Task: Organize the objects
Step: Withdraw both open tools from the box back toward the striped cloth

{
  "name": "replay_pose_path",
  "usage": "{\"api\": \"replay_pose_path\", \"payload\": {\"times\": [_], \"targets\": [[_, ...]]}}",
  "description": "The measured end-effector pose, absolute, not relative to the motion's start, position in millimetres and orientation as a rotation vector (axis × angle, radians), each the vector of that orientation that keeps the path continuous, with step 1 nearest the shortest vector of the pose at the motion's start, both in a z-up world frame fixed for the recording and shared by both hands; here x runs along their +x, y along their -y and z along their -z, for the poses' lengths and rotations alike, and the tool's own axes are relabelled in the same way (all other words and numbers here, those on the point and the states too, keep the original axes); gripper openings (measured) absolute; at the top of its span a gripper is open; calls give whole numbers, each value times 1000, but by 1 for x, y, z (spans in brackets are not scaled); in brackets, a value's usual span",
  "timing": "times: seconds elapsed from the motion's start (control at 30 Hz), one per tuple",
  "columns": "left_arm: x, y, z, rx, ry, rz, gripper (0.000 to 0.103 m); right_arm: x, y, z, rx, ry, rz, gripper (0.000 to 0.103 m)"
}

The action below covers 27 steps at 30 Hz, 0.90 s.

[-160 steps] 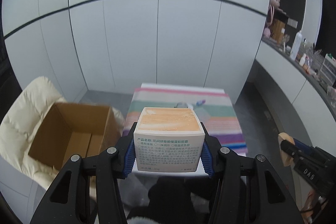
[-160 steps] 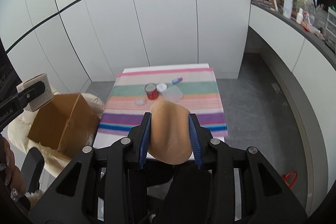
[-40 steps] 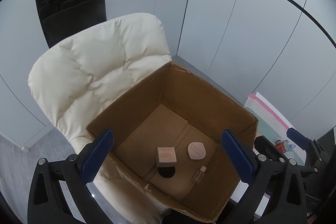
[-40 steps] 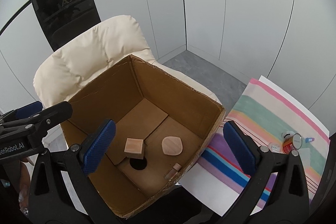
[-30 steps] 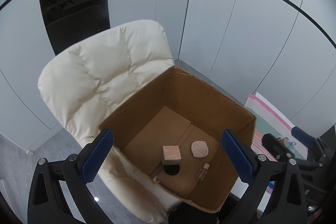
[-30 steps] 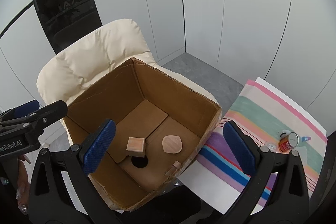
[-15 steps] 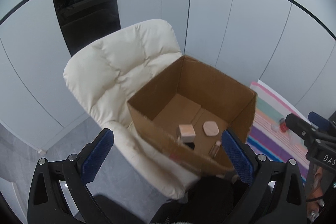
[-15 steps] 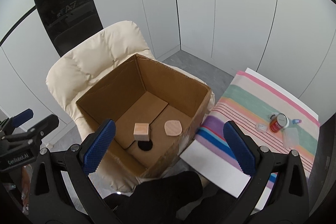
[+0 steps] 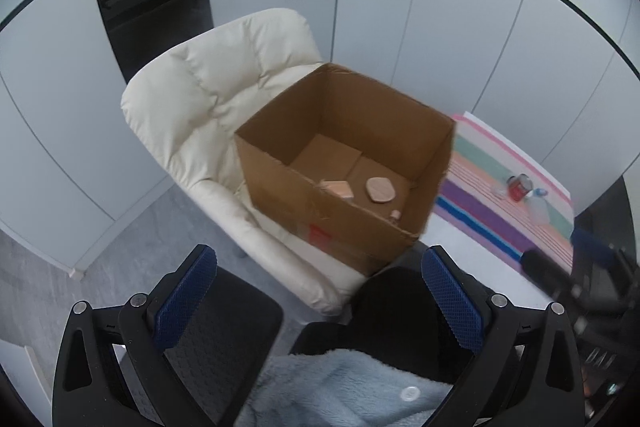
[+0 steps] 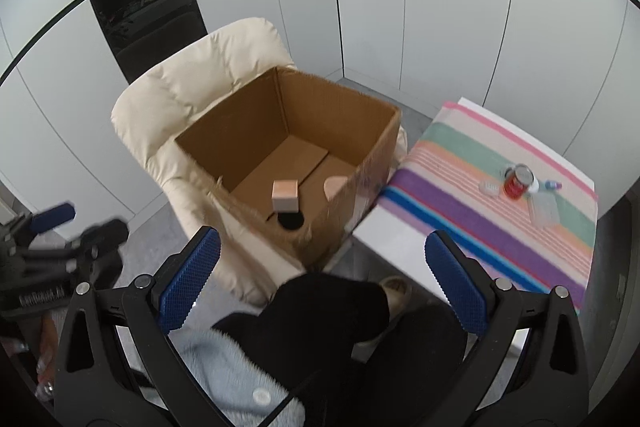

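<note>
Both tools hang high, tilted down over the person's lap. The left gripper [image 9: 318, 297] and right gripper [image 10: 320, 275] are spread wide and empty. Ahead, the open brown cardboard box [image 10: 360, 115] sits on a cream padded chair [image 9: 208, 99]. Inside the box lie a small peach-topped carton [image 10: 285, 195] and, just beside it, a flat beige pad [image 9: 380, 189].

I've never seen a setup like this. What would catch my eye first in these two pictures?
Probably the open cardboard box sitting on a puffy cream chair, with a small carton and a round tan pad lying on its bottom. To its right is a table with a bright striped cloth, where a red can stands. Low in each view, a blue-padded gripper, left and right, gapes open and empty.
</note>
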<state>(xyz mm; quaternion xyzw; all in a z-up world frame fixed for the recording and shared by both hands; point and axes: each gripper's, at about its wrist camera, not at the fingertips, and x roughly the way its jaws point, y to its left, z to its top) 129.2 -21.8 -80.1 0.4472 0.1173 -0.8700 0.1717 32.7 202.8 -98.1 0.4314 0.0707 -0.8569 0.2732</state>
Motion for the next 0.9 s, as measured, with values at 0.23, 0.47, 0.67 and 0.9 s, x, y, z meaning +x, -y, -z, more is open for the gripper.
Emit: {"api": "replay_pose_path", "payload": {"times": [0.23,0.47,0.67,0.9], "targets": [[131,5,68,1252,-325,2522,103,52,-216,83,1114,-189,2337,103],[125,-8,66,1268,-319,2562,103,59,-230,73,1097,-154,2375,103],[114,-26,69,1303,-296,2610,103,58,-250,70,1109,-120,2431,103],[97,-58,74,1360,-246,2676,103,57,-281,73,1144,-75,2502,103]]}}
